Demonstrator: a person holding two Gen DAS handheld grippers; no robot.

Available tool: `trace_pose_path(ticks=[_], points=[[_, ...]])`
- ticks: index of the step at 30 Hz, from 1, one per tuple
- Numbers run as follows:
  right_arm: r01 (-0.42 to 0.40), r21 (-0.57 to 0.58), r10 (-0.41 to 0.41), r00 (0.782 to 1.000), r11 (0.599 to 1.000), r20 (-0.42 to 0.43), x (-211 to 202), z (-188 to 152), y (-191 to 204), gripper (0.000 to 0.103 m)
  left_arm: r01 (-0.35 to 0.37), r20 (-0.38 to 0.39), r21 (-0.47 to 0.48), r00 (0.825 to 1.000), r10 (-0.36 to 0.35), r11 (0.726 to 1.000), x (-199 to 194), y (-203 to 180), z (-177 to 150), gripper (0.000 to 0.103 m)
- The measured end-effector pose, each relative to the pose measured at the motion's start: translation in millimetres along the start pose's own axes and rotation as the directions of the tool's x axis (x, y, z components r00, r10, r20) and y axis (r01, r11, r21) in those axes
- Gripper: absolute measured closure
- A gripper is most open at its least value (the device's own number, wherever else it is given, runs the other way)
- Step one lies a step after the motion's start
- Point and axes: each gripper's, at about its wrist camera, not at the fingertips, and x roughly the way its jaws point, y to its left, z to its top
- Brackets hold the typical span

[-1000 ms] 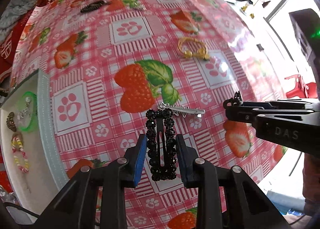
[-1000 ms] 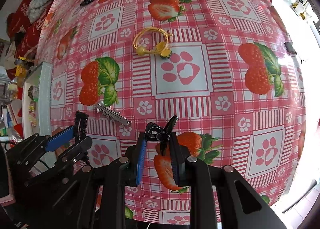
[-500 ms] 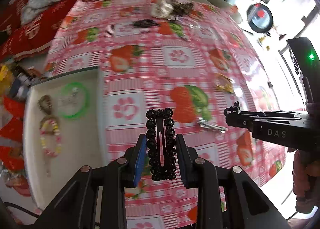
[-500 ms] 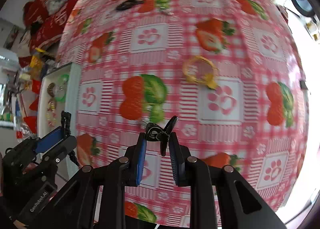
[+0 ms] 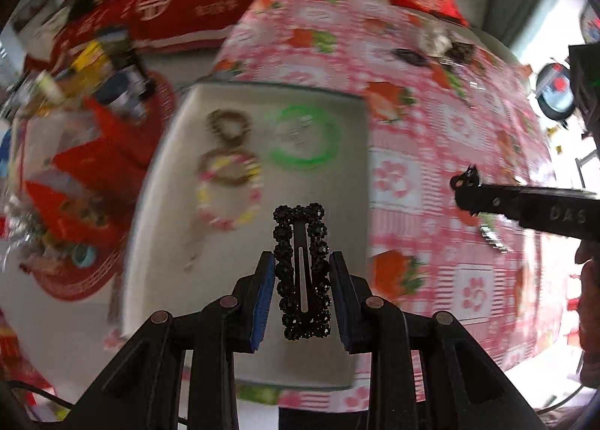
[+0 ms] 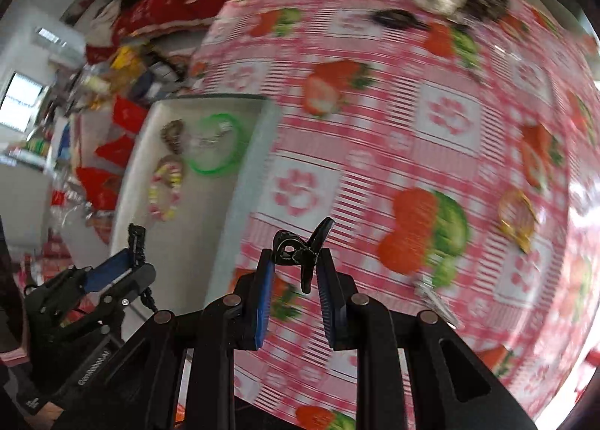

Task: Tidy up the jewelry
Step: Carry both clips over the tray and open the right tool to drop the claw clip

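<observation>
Between left jaws (clamped): black hair clip (image 5: 302, 272)

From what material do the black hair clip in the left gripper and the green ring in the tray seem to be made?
The black hair clip looks like a dark metal snap clip: a flat slotted centre bar edged with small faceted, glittering beads, probably plastic or glass. The green ring looks like translucent plastic, smooth and bright; blur leaves this uncertain.

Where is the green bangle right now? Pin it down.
The green bangle lies in the white tray at the tablecloth's left edge, in the tray's far right part, beside the brown beaded bracelet.
</observation>
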Motion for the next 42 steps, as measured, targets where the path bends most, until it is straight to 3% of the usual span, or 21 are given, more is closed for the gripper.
trace_pose_path(ticks=[7, 14, 26, 42], points=[[-0.056, -0.110, 0.051, 0.997, 0.992, -0.055, 34.5, 14.6, 60.8, 0.078, -0.059, -0.048, -0.101, 0.997, 0.054, 0.993, 17.7, 54.7, -24.3, 0.067], [-0.055, -0.185, 0.036, 0.994, 0.981, -0.103, 69.9, 24.2, 94.6, 0.078, -0.088, -0.081, -0.151, 0.994, 0.076, 0.985, 37.5, 79.5, -37.3, 0.067], [-0.032, -0.204, 0.003, 0.990, 0.978, -0.138, 108.6, 47.6, 110.5, 0.078, -0.095, -0.099, -0.173, 0.992, 0.078, 0.980, 56.2, 88.3, -37.8, 0.067], [-0.032, -0.195, -0.001, 0.986, 0.980, -0.169, 126.2, 49.4, 113.9, 0.078, -0.173, -0.103, -0.117, 0.981, 0.161, 0.978, 54.2, 78.9, -32.3, 0.066]])
